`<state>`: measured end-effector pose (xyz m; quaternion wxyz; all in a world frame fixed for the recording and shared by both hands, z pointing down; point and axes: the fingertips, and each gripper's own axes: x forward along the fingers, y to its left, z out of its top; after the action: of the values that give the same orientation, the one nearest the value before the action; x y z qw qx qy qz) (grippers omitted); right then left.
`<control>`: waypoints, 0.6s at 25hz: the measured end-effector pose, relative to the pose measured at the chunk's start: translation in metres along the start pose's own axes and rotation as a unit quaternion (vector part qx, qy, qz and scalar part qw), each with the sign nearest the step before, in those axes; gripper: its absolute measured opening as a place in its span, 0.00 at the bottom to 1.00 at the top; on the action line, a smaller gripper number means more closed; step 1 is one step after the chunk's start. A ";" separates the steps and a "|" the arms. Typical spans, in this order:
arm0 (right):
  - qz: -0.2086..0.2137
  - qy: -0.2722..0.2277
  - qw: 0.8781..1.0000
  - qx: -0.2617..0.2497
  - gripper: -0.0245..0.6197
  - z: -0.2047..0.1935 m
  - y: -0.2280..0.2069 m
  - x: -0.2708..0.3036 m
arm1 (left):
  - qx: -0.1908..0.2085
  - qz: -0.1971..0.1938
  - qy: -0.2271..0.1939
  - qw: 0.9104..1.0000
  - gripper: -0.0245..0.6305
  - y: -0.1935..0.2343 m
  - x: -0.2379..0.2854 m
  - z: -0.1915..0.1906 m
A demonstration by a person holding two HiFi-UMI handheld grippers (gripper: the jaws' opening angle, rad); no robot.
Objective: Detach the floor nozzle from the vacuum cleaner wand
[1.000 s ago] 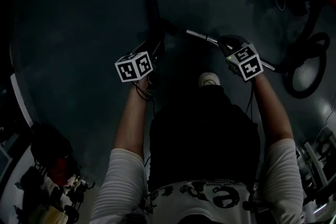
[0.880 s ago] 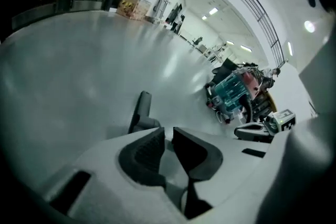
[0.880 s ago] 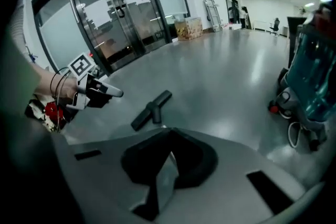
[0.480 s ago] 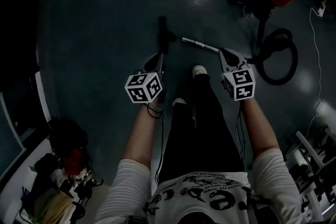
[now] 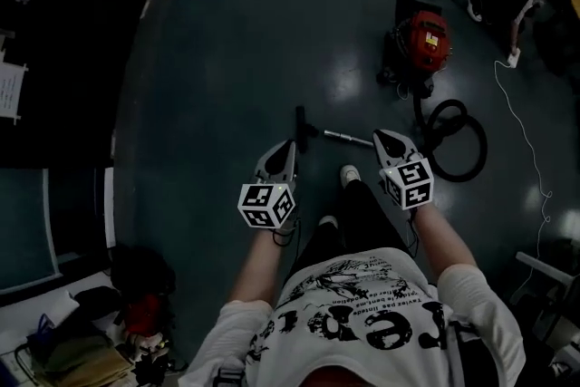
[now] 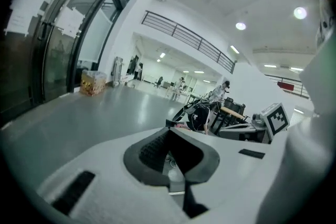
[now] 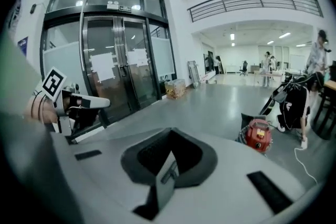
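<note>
Both the left gripper (image 5: 288,145) and right gripper (image 5: 381,137) hover empty, fingers pressed together, while the wand (image 5: 347,138) lying at twelve o'clock of the shoe (image 5: 348,174) could roll underfoot.

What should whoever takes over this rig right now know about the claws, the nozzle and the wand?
Left claw: shut, empty, raised.
Right claw: shut, empty, raised.
Floor nozzle and wand lie on the floor just ahead of the person's shoe. A small gap seems to part them, but the view is dim.
The hose and red vacuum cleaner lie beyond, to the right.
Done: apparently the detaching.
Left: confirm the gap.
</note>
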<state>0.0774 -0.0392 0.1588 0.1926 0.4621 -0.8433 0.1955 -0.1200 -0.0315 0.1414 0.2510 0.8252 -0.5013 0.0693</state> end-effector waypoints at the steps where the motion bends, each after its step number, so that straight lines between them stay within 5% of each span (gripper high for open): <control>1: -0.007 -0.015 1.000 -0.003 0.04 0.007 0.008 -0.018 | 0.015 -0.003 -0.011 1.000 0.04 -0.008 -0.017 0.008; 4: -0.041 -0.042 0.998 -0.014 0.04 0.009 0.032 -0.065 | 0.041 -0.014 -0.036 0.998 0.04 -0.027 -0.066 0.019; 8: -0.105 -0.046 0.993 -0.035 0.04 -0.002 0.052 -0.108 | 0.023 -0.065 -0.066 0.995 0.04 -0.053 -0.116 0.030; 15: -0.115 -0.092 0.988 -0.041 0.04 -0.001 0.075 -0.166 | 0.080 -0.069 -0.081 0.991 0.04 -0.091 -0.149 0.021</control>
<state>0.0962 0.1150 0.0646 0.1539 0.5638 -0.8060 0.0942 -0.1173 0.1105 0.0376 0.1471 0.8782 -0.4544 0.0245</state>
